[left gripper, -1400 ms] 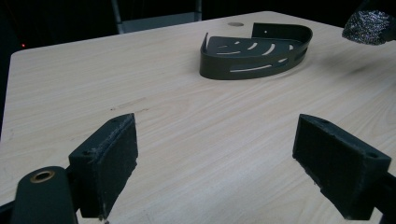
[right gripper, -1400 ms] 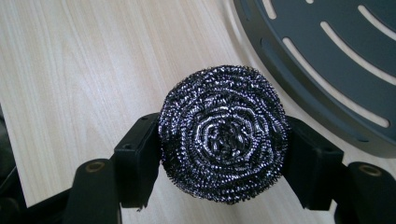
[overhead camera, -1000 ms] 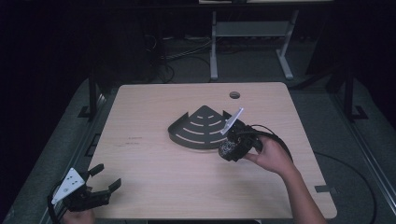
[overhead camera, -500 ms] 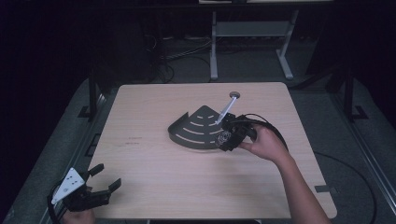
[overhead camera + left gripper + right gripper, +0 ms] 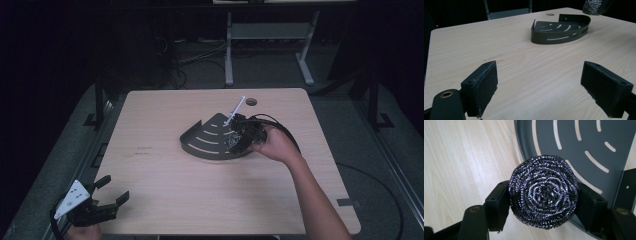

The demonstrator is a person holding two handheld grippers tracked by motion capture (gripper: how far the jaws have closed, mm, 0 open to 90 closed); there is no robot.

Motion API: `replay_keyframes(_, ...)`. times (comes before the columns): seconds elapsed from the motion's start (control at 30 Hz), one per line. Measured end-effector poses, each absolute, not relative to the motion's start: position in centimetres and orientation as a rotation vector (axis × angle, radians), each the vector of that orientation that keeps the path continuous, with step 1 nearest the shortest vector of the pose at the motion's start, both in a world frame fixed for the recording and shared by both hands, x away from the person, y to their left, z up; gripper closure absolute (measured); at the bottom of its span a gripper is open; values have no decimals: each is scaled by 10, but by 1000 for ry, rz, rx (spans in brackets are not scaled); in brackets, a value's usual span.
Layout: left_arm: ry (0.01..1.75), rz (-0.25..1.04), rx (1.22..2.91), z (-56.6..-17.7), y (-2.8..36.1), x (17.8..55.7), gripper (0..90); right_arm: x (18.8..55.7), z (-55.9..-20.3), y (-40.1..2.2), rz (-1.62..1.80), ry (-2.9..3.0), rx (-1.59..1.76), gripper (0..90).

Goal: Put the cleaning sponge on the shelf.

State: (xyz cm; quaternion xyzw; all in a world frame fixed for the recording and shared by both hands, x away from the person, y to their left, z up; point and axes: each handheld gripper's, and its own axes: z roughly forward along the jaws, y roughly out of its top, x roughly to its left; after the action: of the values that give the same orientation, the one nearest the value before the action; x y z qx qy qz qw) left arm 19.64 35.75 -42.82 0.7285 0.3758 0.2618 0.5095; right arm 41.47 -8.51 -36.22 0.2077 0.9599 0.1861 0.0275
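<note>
While the left tongs point(image 5: 540, 87) gape wide and empty, the right tongs point(image 5: 543, 195) clamp a round steel-wool scourer point(image 5: 543, 192), its coiled face toward the camera, above the slotted corner tray point(image 5: 584, 142).

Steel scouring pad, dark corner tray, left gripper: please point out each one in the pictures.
steel scouring pad point(image 5: 543, 192), right gripper view, its coiled centre.
dark corner tray point(image 5: 554, 38), left gripper view, its slotted front wall.
left gripper point(image 5: 114, 190), high view, between its fingertips.

Rack mid-table, your scourer above its edge.
The scouring pad point(image 5: 543, 192) hangs over the corner rack's point(image 5: 210, 140) right rim; the left gripper point(image 5: 107, 195) sits well apart, at the table's point(image 5: 165, 200) near-left corner.
</note>
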Motion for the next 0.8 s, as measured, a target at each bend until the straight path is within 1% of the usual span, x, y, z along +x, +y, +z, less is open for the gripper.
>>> replay_keyframes(0.27,904,631,1754,-428,358,196,133,427,-365,-79,584,2963,673,335)
replay_keyframes(0.57,902,631,1758,-428,357,196,133,440,-381,-77,529,2964,731,334)
replay_keyframes(0.8,901,632,1755,-428,357,196,133,449,-387,-76,542,2957,773,334)
